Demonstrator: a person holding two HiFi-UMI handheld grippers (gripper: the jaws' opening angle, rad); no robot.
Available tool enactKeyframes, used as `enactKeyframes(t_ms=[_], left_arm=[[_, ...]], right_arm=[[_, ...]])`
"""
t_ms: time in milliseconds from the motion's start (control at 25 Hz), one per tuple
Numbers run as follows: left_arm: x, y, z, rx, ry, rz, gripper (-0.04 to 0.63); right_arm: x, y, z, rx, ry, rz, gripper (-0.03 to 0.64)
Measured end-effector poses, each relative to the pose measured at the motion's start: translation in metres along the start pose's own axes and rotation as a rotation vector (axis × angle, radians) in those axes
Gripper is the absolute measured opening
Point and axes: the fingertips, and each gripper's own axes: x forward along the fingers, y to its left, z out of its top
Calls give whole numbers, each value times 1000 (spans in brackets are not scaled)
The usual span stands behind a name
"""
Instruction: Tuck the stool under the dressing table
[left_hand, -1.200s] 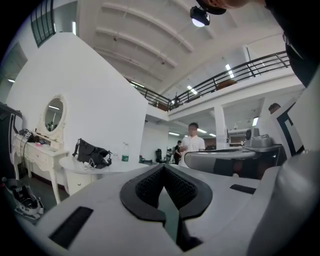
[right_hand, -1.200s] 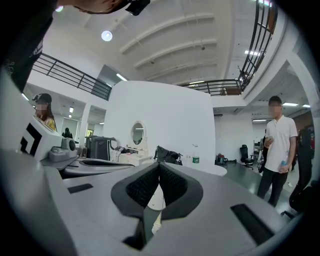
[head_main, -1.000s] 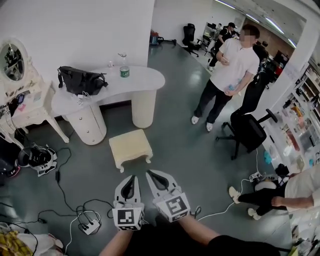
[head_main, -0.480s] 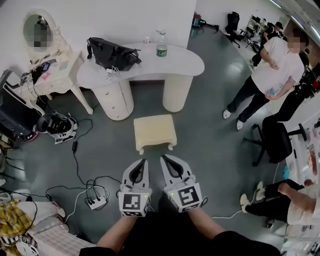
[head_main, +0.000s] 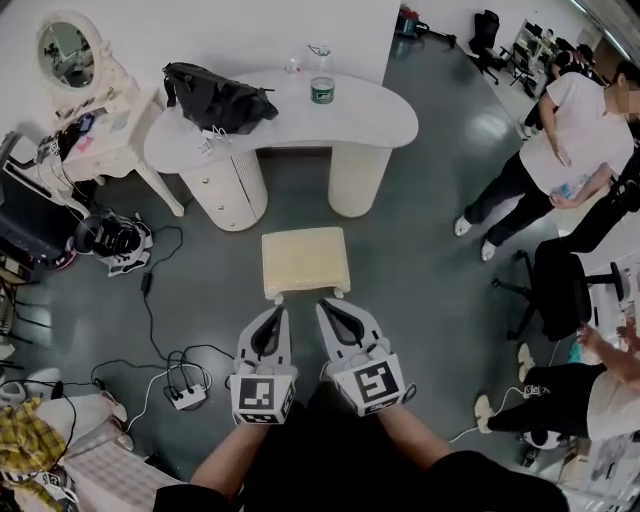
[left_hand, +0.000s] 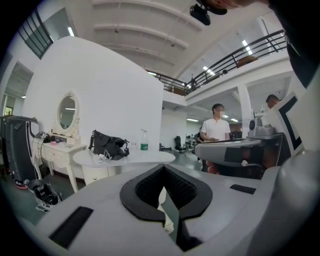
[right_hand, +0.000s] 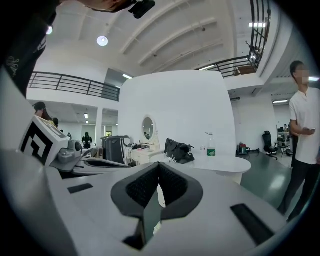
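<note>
The stool (head_main: 305, 262) stands on the floor, out in the open. It is not tucked in yet. Just past the stool is the dressing table (head_main: 375, 112), and the gap between its two fat legs looks to be right in line with the stool. I think that gap is where the stool must go.

What has changed is me, not the stool. A moment ago I was well back from the stool. Now I have walked up to it. My left gripper (head_main: 279, 312) and my right gripper (head_main: 323, 304) are just beside the stool's near edge, side by side. I cannot tell if they touch it yet. Both grippers are closed tight, with nothing in them. The stool itself seems to sit where it sat before.

So I think I am ready to push. With closed tips I can shove the near edge and slide the stool toward the gap.

Farther past the stool, a black bag (head_main: 215, 95) and a bottle (head_main: 321, 88) rest on the white surface. To the stool's right a person (head_main: 560, 150) stands, well apart from it.
</note>
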Motion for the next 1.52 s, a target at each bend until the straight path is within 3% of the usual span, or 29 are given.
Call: enactKeyframes(t_ms=[200, 560, 800, 1160, 1520], left_arm=[[24, 5, -4, 9, 42, 7, 5], [67, 43, -7, -3, 53, 6, 5], [108, 85, -3, -3, 62, -40, 5], [159, 155, -5, 15, 82, -107, 5], [205, 172, -16, 14, 127, -171, 5]], right_arm=[[18, -22, -11, 61, 13, -2, 6], [73, -37, -26, 73, 61, -1, 6], [125, -47, -26, 90, 99, -33, 6], [200, -61, -34, 18, 153, -59, 6], [226, -93, -46, 23, 205, -116, 6]])
